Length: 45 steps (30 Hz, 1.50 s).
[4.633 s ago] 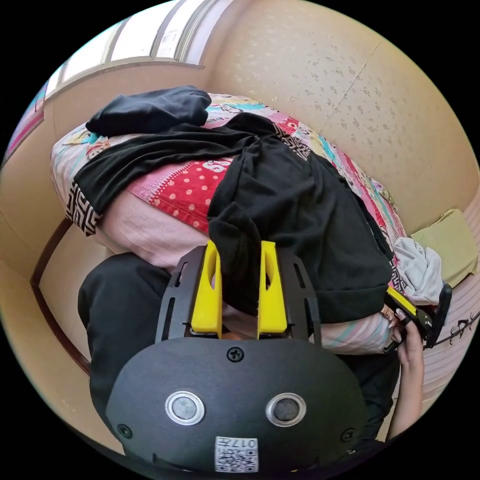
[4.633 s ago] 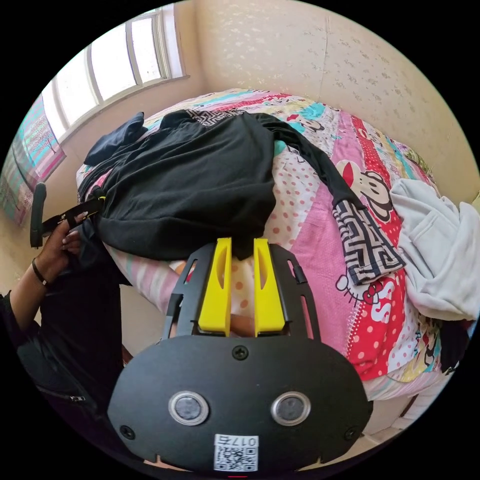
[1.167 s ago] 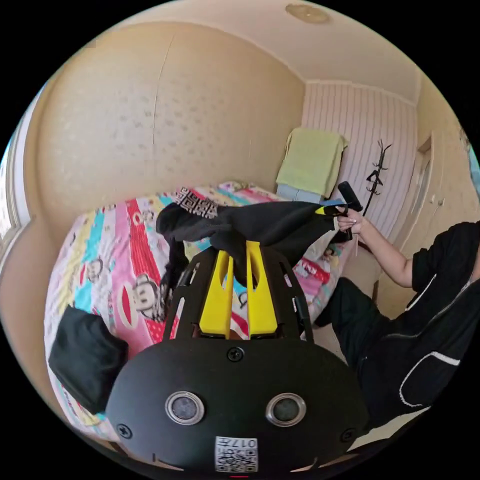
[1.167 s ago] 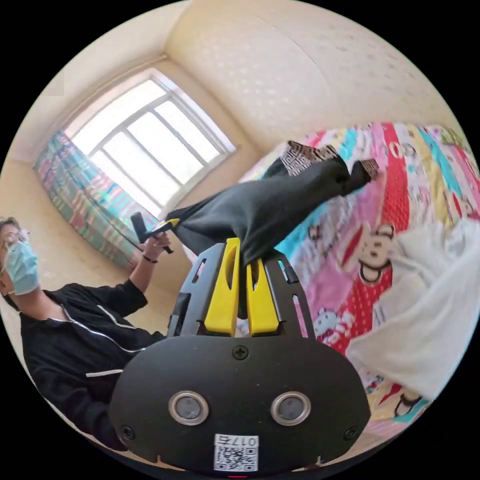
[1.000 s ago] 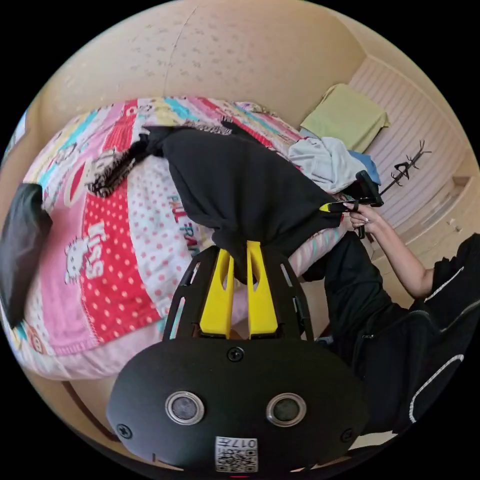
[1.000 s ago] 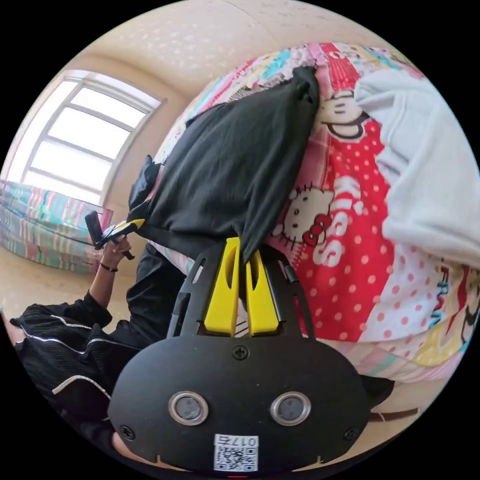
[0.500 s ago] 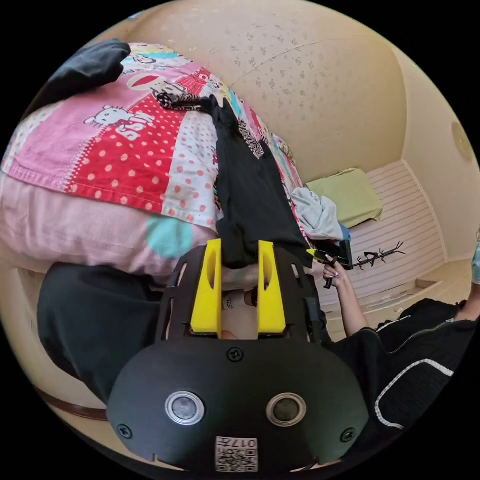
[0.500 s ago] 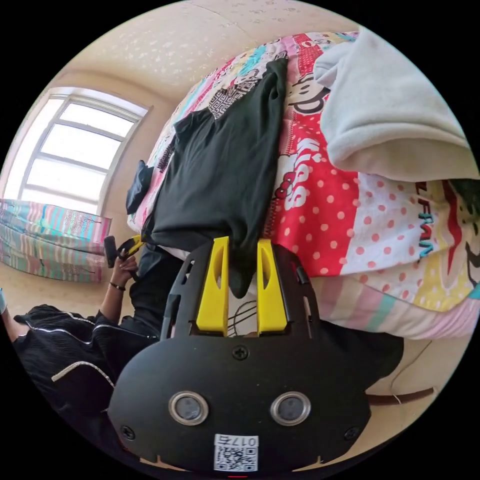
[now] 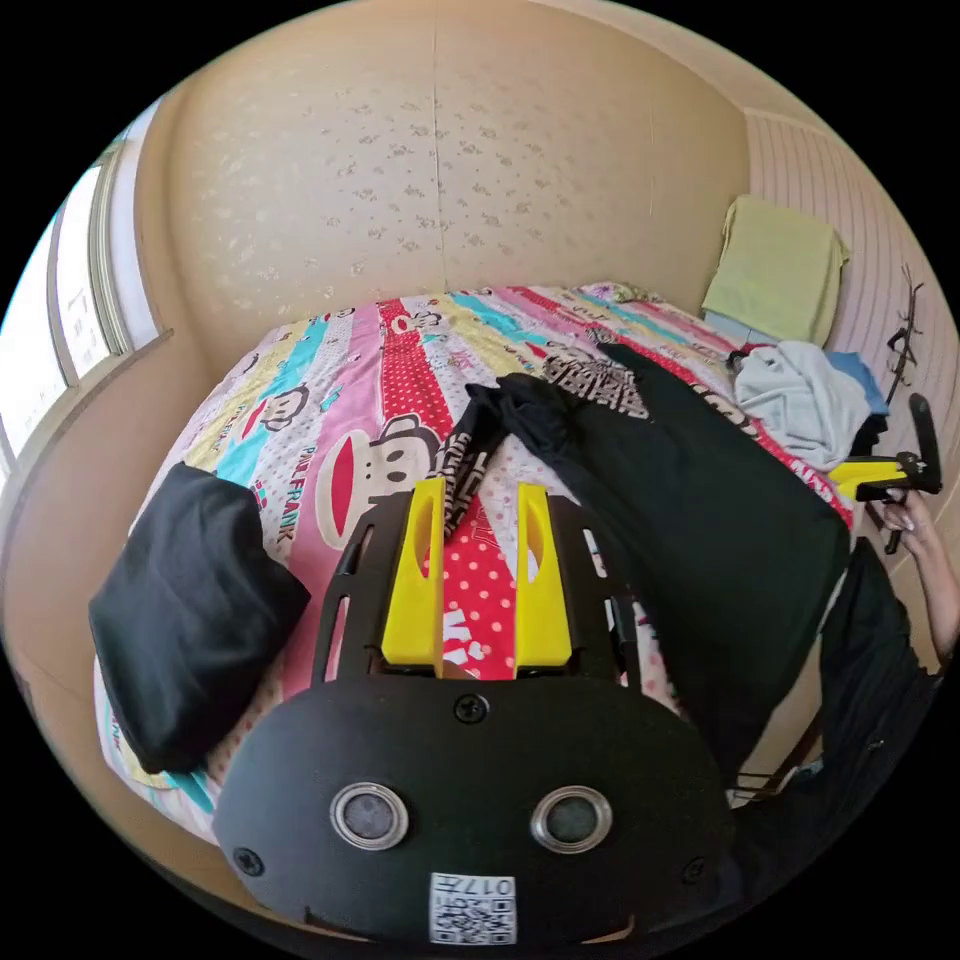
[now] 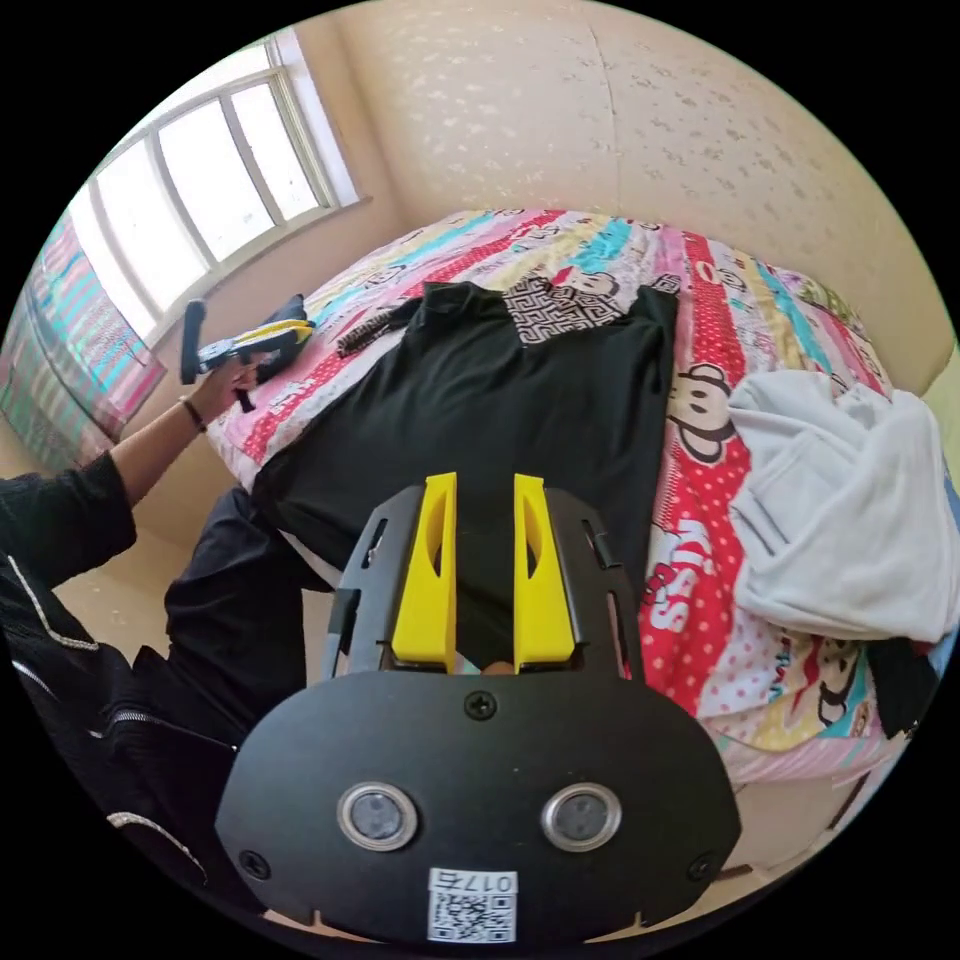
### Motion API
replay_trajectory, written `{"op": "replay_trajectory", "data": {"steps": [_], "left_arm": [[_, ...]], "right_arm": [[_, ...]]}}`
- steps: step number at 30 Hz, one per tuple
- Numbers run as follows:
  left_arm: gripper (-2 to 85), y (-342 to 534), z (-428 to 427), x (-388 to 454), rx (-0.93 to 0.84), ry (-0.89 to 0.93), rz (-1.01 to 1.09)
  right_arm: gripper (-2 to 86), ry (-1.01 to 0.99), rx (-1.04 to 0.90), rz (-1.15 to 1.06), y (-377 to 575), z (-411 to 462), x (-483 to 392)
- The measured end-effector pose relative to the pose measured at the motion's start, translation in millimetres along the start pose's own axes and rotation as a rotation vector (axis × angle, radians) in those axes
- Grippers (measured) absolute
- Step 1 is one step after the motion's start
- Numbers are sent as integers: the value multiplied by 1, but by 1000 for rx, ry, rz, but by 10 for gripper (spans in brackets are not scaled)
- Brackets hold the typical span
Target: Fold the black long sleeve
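The black long sleeve [image 10: 500, 400] lies spread flat on the bed, its hem at the near edge and its patterned collar panel [image 10: 560, 298] far from me. In the left gripper view the black long sleeve [image 9: 700, 520] lies to the right, one sleeve bunched with its patterned cuff [image 9: 458, 468] just beyond my jaws. My left gripper [image 9: 478, 500] is open and holds nothing, hovering over the quilt; as the left gripper [image 10: 262, 340] it also sits beside the shirt's left edge. My right gripper [image 10: 480, 495] stands open above the hem; the right gripper [image 9: 872, 474] is held at the shirt's right side.
A colourful cartoon quilt [image 9: 330, 420] covers the bed. A folded black garment [image 9: 190, 610] sits at its left corner. A white garment [image 10: 850, 500] is heaped to the right, with a green towel [image 9: 780, 265] beyond. A window [image 10: 200, 170] and walls border the bed. The person's legs stand against the near edge.
Both grippers had the shirt's hem pinched and swung it over the bed; both have now opened and let go. The shirt lies flat, and the left gripper has moved off to its side.
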<state>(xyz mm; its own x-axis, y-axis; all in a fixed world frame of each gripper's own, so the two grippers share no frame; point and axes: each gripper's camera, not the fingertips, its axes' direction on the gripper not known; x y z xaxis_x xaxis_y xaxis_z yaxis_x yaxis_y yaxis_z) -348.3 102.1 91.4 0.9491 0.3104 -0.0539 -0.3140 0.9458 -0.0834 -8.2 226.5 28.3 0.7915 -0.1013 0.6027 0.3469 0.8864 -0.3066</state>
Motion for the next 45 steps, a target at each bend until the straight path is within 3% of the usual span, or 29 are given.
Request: {"op": "replay_trajectory", "data": {"steps": [5, 10, 19, 25, 28, 31, 37, 41, 45], "left_arm": [[112, -25, 56, 11, -165, -15, 14], [24, -30, 61, 0, -262, -117, -120], [4, -75, -73, -86, -30, -132, -389], [3, -84, -97, -107, -183, -378, -404], [3, -84, -106, -99, -131, -390, -410], [3, -108, -129, -59, 74, -327, -276], [9, -161, -158, 135, 367, -112, 336], [27, -131, -106, 291, 304, 81, 597], [78, -74, -30, 388, 133, 83, 675]], "right_arm": [[76, -114, 4, 134, 22, 20, 4], [69, -143, -91, 161, 35, 36, 19], [57, -206, -97, 193, 45, 46, 38], [48, -264, -69, 224, 58, 53, 57], [41, -303, -52, 247, 66, 54, 69], [39, -322, -57, 252, 69, 55, 76], [61, -312, -40, 197, 78, 49, 76], [79, -375, 7, 230, 89, 46, 88], [88, -385, -2, 229, 97, 36, 99]]}}
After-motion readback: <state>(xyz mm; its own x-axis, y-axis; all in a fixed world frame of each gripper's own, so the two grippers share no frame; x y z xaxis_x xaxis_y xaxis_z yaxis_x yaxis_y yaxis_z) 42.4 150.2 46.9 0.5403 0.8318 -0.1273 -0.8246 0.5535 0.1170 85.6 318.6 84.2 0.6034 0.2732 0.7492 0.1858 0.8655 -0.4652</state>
